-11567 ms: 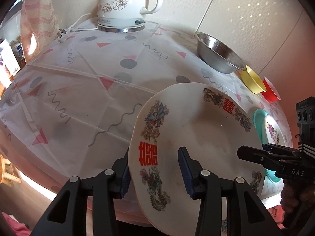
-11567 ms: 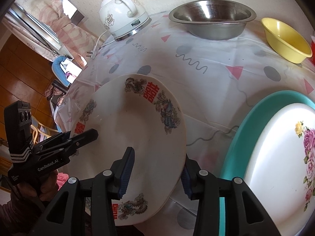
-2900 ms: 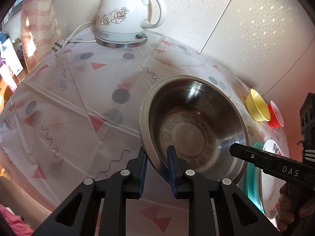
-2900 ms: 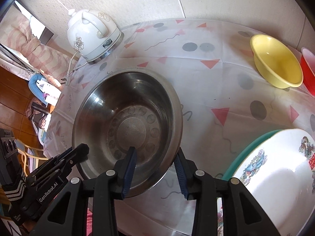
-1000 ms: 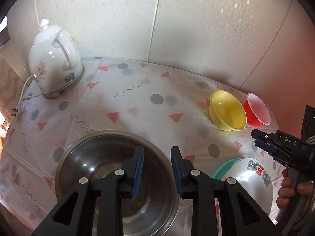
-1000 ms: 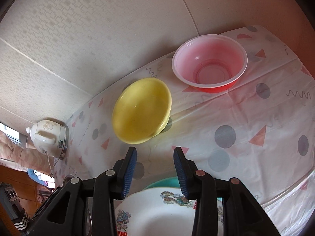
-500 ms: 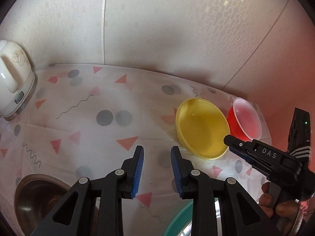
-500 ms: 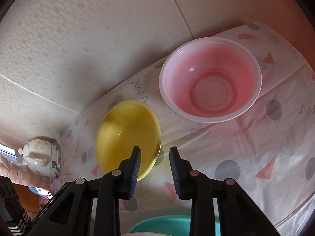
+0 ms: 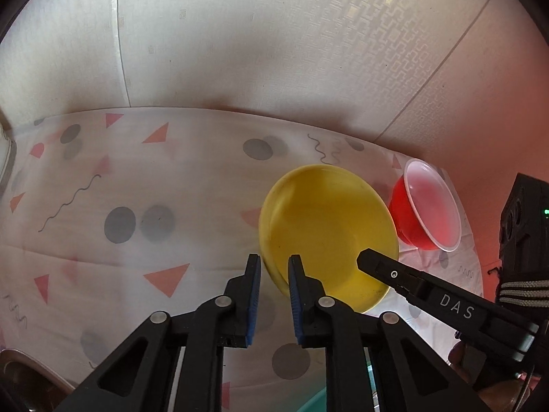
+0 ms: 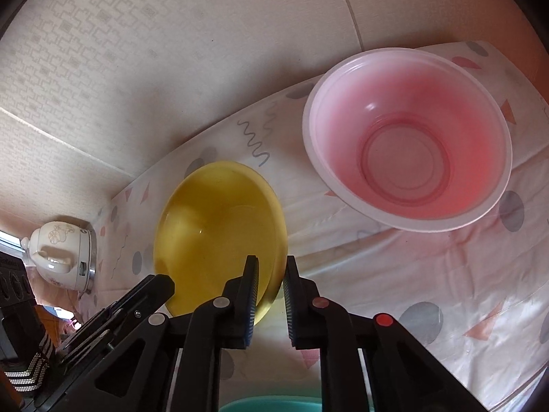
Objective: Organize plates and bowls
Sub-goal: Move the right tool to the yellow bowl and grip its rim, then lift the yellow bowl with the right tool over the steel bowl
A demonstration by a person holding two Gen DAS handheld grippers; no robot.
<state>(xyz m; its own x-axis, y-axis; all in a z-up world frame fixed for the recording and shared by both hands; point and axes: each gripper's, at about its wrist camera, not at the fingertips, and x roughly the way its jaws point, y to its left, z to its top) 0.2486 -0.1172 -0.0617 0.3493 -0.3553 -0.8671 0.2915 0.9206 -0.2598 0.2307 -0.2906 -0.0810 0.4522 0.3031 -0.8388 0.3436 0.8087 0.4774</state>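
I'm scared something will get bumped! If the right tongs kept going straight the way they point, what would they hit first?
Probably the yellow bowl. The right tongs are already shut on its near rim, so there is nothing before it. The red bowl sits off to the side, likely out of that line.

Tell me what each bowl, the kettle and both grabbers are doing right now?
Yellow bowl: tilted, rim pinched on two sides.
Red bowl: upright, empty, untouched.
Kettle: standing on its base.
Left gripper: shut on the yellow bowl's rim.
Right gripper: shut on the opposite rim.
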